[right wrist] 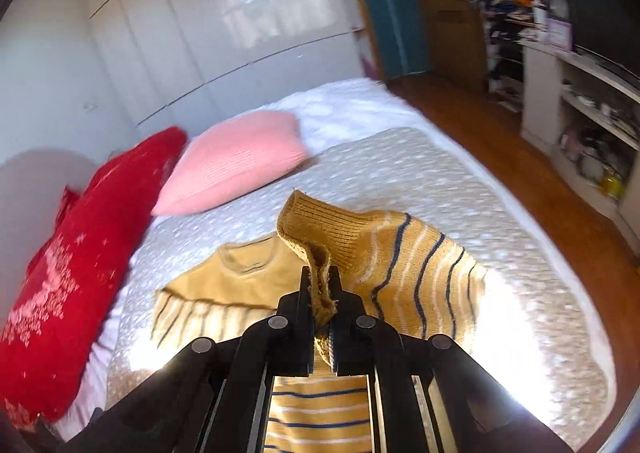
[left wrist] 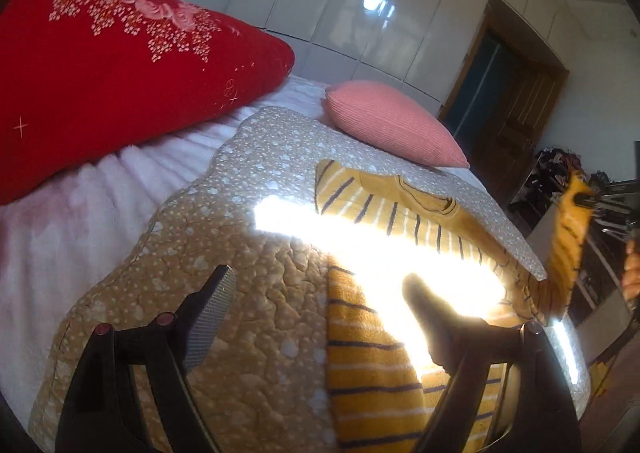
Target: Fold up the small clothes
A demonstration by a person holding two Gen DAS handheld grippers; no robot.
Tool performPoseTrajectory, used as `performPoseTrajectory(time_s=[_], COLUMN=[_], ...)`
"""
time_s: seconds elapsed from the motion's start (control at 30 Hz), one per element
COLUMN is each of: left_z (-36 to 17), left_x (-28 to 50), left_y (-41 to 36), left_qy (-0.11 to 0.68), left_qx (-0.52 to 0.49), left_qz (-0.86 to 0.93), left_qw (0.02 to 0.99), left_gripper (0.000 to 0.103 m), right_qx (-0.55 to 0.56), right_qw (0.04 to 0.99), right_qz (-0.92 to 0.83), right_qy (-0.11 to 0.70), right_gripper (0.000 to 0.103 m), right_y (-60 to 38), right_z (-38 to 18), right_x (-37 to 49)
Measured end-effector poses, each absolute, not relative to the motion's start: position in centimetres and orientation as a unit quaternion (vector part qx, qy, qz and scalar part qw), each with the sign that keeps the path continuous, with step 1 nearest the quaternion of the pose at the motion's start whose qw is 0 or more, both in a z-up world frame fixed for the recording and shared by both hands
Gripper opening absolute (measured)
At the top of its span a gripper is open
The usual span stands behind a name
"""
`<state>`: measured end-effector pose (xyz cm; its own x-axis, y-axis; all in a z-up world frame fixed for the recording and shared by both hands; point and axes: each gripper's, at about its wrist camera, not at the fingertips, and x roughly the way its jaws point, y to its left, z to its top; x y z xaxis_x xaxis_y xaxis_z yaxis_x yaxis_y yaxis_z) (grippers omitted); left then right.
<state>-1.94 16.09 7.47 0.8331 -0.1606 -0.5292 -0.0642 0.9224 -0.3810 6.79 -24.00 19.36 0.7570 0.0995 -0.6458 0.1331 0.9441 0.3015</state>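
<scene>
Ribbed knit sweater (right wrist: pixel 404 265); quilted matt bedspread (right wrist: pixel 400 173); glossy wardrobe (right wrist: pixel 224 21)

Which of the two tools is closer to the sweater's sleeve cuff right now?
Right. The right tool is shut on the sweater's cuff, lifting it off the quilt. The left tool hangs open over the sweater's body, away from that cuff.

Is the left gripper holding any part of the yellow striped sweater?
No. The left gripper is open above the quilt, with nothing between its fingers, while the right gripper pinches the sweater cuff.
</scene>
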Motion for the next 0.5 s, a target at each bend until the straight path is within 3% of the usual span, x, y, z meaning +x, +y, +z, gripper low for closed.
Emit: performPoseTrajectory(time_s=[0.07,0.23,0.5], left_z=[7.4,6.6,5.4], left_x=[-2.2,-1.6,-1.2], left_y=[17.7,21.0,23.2], left_qy=[0.277,0.289,0.304], left_qx=[-0.211,-0.258,-0.306], left_qz=[-0.020,-0.008,-0.003], left_qw=[0.937,0.922,0.902], left_gripper=[0.089,0.089,0.089], right_qx=[0.148,0.092,0.041], right_qw=[0.913,0.887,0.870], right_qz=[0.037,0.097,0.094], right_qy=[0.378,0.442,0.482], right_gripper=[0.005,0.005,0.005], right_y=[-17.7,-6.8,-1.2], right_z=[17.2,10.0,4.6], right_x=[10.0,14.5,17.7])
